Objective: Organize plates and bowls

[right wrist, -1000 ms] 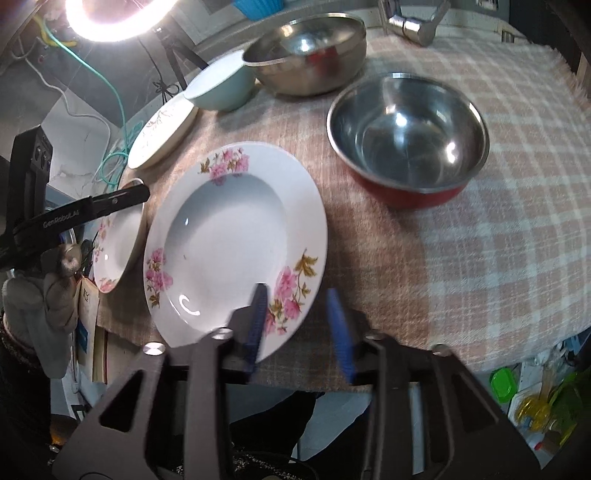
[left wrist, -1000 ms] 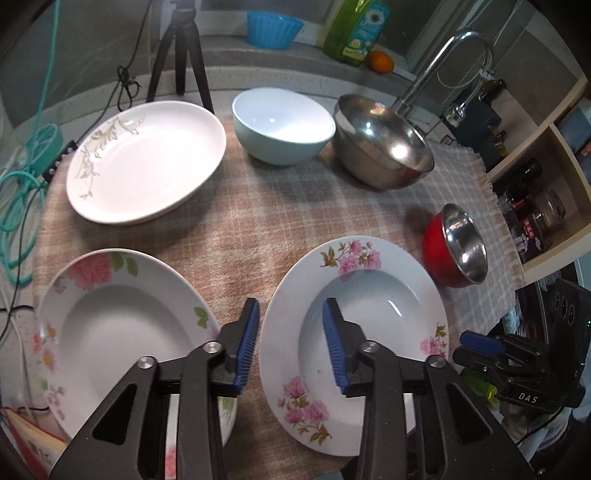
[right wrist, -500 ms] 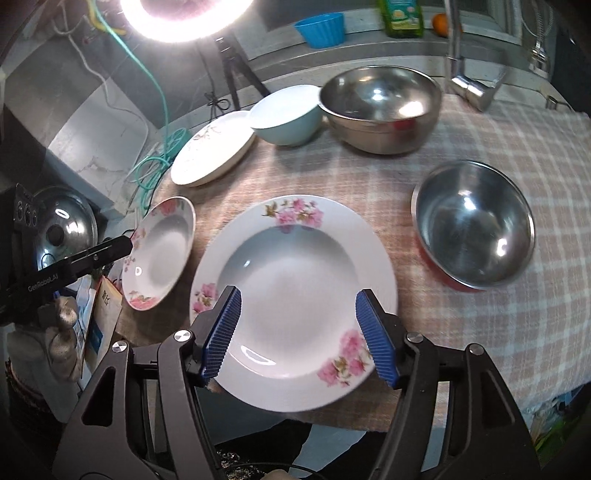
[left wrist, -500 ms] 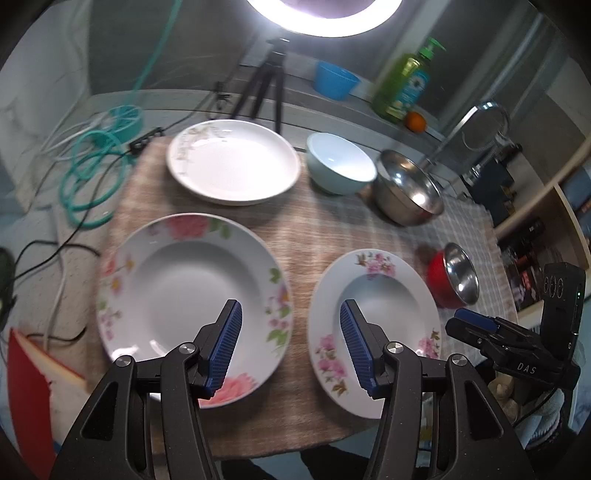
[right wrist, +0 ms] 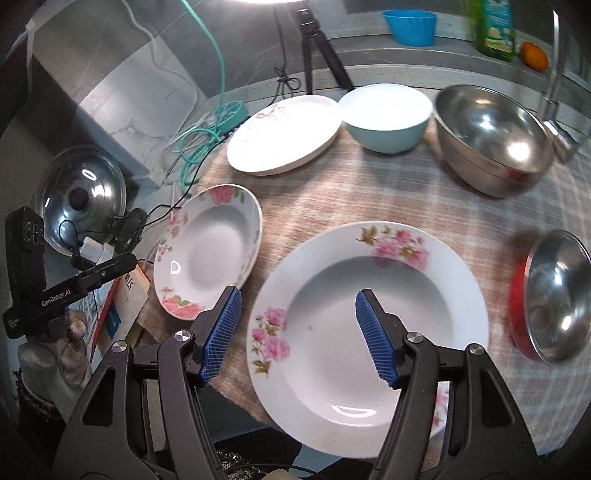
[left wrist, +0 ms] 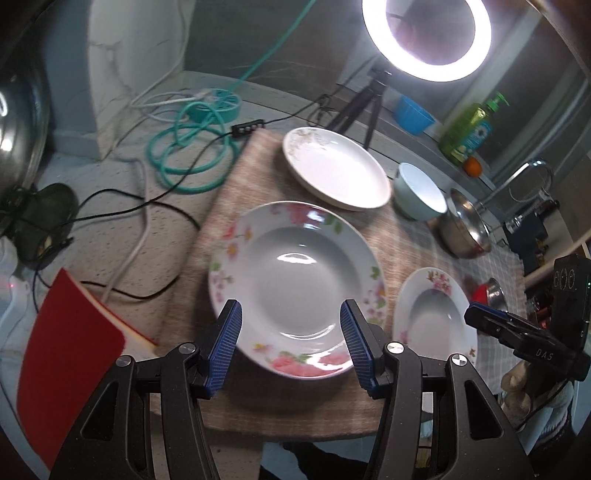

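On the checked cloth lie two deep floral plates. My left gripper hangs open above the near rim of the left floral plate, holding nothing. My right gripper is open and empty over the left part of the right floral plate. The left floral plate also shows in the right wrist view, the right floral plate in the left wrist view. At the back stand a white plate, a pale blue bowl and a large steel bowl. A red steel-lined bowl sits at the right.
A ring light on a tripod stands behind the cloth. A teal hose and cables lie at the left, with a red book and a pot lid. A faucet, soap bottle and blue cup line the back.
Both grippers opened wider and drew back from the table. The left one swung left from the right floral plate to the left floral plate. The right one now frames the right plate's left side.
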